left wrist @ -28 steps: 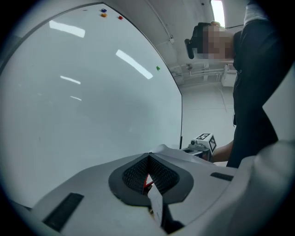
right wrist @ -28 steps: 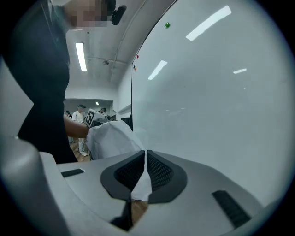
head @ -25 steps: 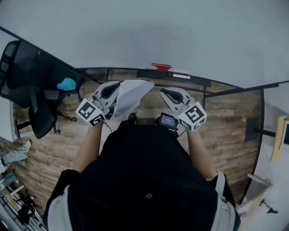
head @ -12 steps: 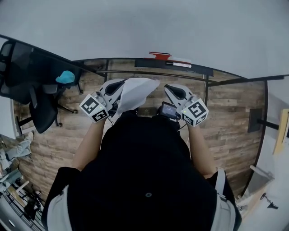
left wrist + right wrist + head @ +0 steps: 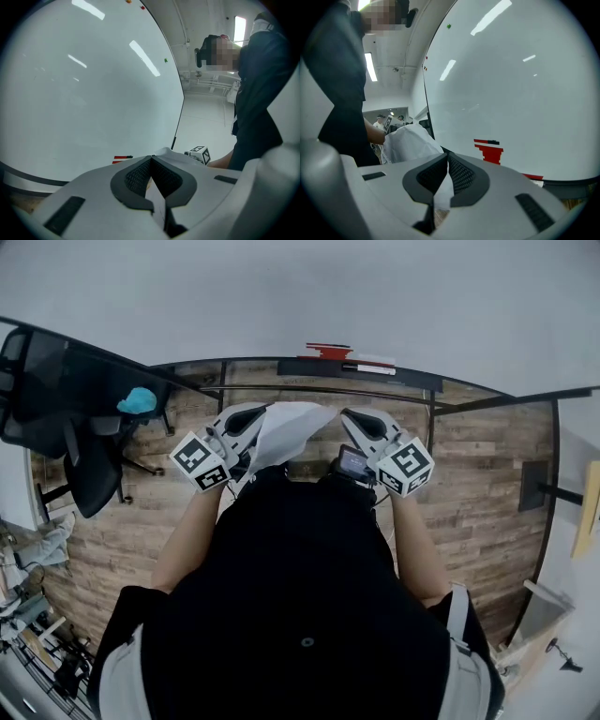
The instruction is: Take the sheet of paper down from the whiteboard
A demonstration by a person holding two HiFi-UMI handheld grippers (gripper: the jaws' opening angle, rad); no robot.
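Note:
The white sheet of paper [image 5: 292, 430] hangs crumpled between my two grippers, off the whiteboard [image 5: 281, 296]. My left gripper [image 5: 263, 412] is shut on the sheet's left side; a strip of paper [image 5: 158, 199] shows between its pads. My right gripper [image 5: 346, 415] is shut on the other side. In the right gripper view, white paper [image 5: 410, 143] bulges to the left and runs down between the pads. Both grippers point at the bare whiteboard [image 5: 84, 93], held in front of the person's chest.
A marker tray [image 5: 367, 374] with a red eraser [image 5: 328, 352] and a marker runs along the whiteboard's foot. A black office chair [image 5: 66, 418] with a teal object [image 5: 139, 401] stands to the left on the wooden floor [image 5: 487, 474]. Other people stand behind.
Both grippers have come a little closer together with the paper. The sheet's right edge, which was short of the right gripper, now reaches it.

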